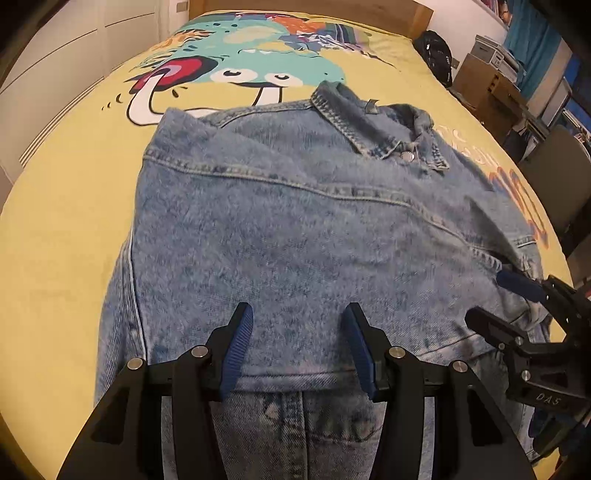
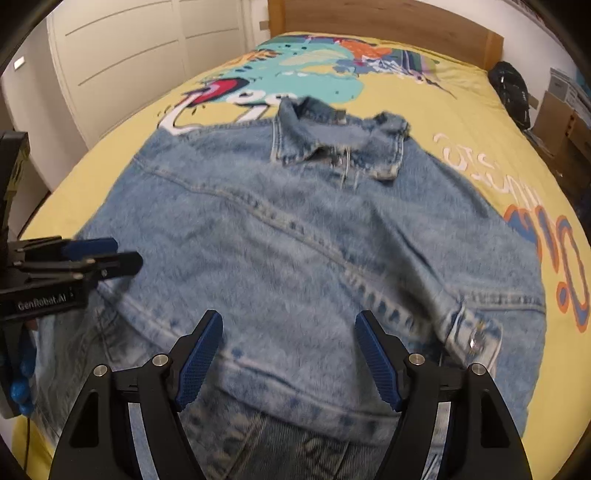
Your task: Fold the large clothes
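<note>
Both sets of fingers stand open and empty: the left gripper [image 1: 298, 347] and right gripper [image 2: 288, 360] hover over the denim jacket's [image 1: 295, 221] near fold edge at six o'clock. The jacket lies on the bed [image 1: 55, 240], collar [image 1: 373, 122] toward twelve. Likely next: pinch that edge and fold toward twelve o'clock.

A yellow bedspread [image 1: 66, 206] printed with a teal cartoon creature [image 1: 258, 62] and orange lettering [image 2: 565, 273] covers the bed. A wooden headboard [image 2: 388, 22] stands at the far end, white panelled wardrobe doors [image 2: 129, 55] on the left, and a black bag [image 1: 437, 55] beside cardboard boxes [image 1: 487, 85] on the right.
</note>
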Demonstrator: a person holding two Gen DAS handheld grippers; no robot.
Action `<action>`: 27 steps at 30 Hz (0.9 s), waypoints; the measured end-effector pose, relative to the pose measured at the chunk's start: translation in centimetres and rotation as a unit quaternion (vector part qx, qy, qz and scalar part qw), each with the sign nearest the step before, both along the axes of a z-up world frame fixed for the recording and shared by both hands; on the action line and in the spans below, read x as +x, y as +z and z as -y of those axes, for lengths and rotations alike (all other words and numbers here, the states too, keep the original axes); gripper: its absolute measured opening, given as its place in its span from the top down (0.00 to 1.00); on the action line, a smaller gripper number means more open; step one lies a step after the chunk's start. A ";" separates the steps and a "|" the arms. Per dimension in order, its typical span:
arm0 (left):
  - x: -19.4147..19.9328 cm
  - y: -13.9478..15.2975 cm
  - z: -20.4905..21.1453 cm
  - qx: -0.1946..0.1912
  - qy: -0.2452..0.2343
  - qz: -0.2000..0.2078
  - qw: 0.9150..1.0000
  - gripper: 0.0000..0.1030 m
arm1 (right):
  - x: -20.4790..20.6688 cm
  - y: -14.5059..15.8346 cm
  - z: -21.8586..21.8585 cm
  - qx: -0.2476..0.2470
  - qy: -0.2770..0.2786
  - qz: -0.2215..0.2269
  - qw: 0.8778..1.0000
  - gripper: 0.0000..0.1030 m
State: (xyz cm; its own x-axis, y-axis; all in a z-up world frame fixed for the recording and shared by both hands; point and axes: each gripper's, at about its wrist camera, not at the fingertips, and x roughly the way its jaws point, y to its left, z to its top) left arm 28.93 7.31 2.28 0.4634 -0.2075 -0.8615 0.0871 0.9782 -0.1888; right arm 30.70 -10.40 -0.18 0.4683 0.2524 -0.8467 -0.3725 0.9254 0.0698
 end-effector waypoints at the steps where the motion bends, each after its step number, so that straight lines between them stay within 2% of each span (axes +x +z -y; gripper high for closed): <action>1: -0.1 -0.2 -0.1 -0.001 0.003 -0.002 1.000 0.55 | -0.1 -0.3 0.2 -0.002 -0.002 -0.005 1.000 0.27; 4: -0.1 -0.4 -0.5 0.000 0.006 -0.010 1.000 0.54 | -0.5 -0.8 1.1 -0.007 -0.008 -0.011 1.000 0.27; 9: -0.6 0.3 -0.6 0.016 0.010 -0.013 1.000 0.54 | -1.4 0.0 2.7 -0.017 -0.031 -0.009 0.999 0.26; 19: -3.8 3.3 -2.1 0.013 0.033 0.004 0.999 0.54 | -6.2 5.2 6.4 0.007 -0.054 0.035 0.998 0.26; 27: -6.7 6.0 -3.8 0.024 0.055 0.010 0.998 0.54 | -10.2 8.0 9.6 0.009 -0.084 0.057 0.995 0.26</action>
